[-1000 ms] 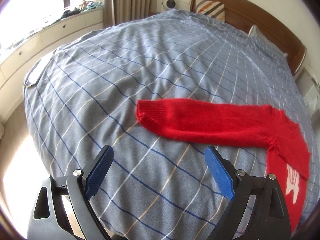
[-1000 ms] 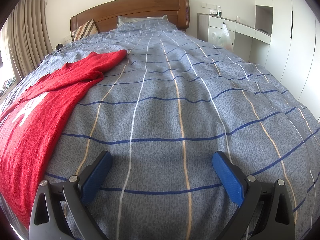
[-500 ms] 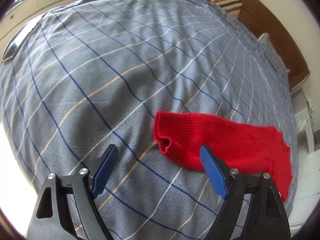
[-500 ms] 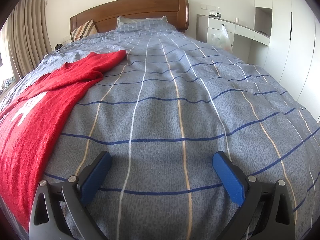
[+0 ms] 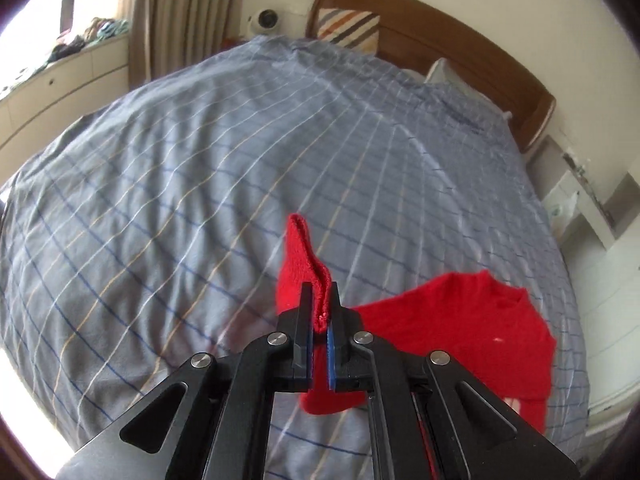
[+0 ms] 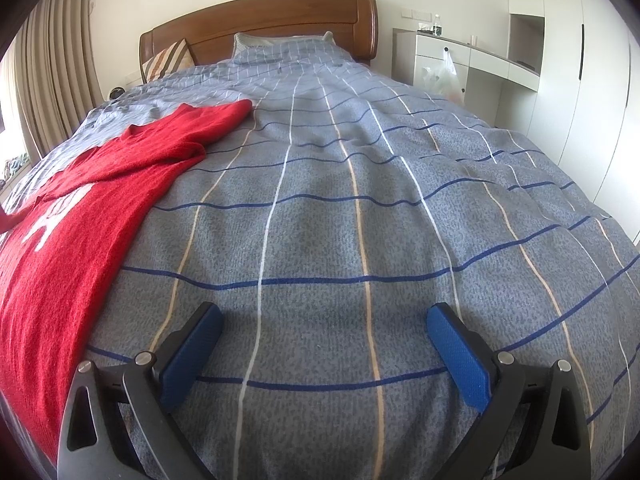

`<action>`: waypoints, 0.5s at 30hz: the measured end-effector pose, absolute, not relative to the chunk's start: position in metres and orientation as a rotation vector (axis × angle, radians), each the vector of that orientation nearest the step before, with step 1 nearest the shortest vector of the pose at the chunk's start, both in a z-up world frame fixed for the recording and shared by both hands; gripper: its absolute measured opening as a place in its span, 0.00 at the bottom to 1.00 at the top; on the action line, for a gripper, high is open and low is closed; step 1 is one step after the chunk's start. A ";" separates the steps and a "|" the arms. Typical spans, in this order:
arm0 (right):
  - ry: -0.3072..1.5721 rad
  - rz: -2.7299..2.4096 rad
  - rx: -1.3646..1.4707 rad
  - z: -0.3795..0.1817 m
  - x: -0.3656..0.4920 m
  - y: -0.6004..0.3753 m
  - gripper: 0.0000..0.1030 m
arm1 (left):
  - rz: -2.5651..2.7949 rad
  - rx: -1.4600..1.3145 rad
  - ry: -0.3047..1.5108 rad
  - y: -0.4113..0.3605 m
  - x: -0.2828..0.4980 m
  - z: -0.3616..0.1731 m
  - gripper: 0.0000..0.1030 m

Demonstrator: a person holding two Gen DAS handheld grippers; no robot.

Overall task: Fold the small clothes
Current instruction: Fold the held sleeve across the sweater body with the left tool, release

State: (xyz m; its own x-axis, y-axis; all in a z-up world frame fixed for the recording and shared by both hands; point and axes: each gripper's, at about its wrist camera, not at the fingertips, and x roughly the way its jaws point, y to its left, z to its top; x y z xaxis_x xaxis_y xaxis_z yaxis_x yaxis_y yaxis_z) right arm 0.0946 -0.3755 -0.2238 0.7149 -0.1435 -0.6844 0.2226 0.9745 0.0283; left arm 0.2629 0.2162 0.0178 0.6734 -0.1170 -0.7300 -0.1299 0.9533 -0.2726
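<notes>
A red knitted sweater (image 6: pixel 80 216) with a white print lies on the bed at the left of the right wrist view, one sleeve stretched toward the headboard. In the left wrist view my left gripper (image 5: pixel 320 300) is shut on the cuff (image 5: pixel 304 264) of the other sleeve and holds it raised above the cover, the cuff standing up between the pads. The sweater's body (image 5: pixel 472 336) lies flat to the right below it. My right gripper (image 6: pixel 324 344) hovers open over bare cover to the right of the sweater, with nothing between its blue pads.
The bed has a grey-blue checked cover (image 6: pixel 360 200) and a wooden headboard (image 6: pixel 264 20) with a striped cushion (image 6: pixel 166 60). White cabinets and a desk (image 6: pixel 480 64) stand at the right. Curtains (image 5: pixel 184 16) and a window ledge with clutter are at the left.
My left gripper came down on the sleeve's cuff, shut on it and lifted it off the cover toward the sweater's body. The right gripper has not moved.
</notes>
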 end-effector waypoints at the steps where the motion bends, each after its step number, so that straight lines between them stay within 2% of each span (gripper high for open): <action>1: 0.748 -0.203 0.112 -0.224 0.095 -0.375 0.99 | -0.052 -0.292 0.813 0.190 0.268 0.035 0.03; 6: 0.750 -0.202 0.113 -0.224 0.096 -0.376 0.99 | -0.333 -0.188 0.760 0.052 0.289 0.081 0.03; 11: 0.749 -0.202 0.113 -0.224 0.096 -0.376 0.99 | -0.502 -0.083 0.794 -0.068 0.298 0.063 0.04; 12: 0.749 -0.202 0.113 -0.224 0.096 -0.376 0.99 | -0.528 -0.053 0.824 -0.089 0.299 0.051 0.11; 13: 0.749 -0.202 0.113 -0.224 0.096 -0.376 0.99 | -0.555 -0.026 0.873 -0.106 0.301 0.036 0.37; 14: 0.749 -0.202 0.113 -0.224 0.096 -0.377 0.99 | -0.554 -0.004 0.920 -0.119 0.303 0.020 0.56; 15: 0.749 -0.202 0.113 -0.224 0.096 -0.376 0.99 | -0.533 0.012 0.948 -0.126 0.302 0.007 0.81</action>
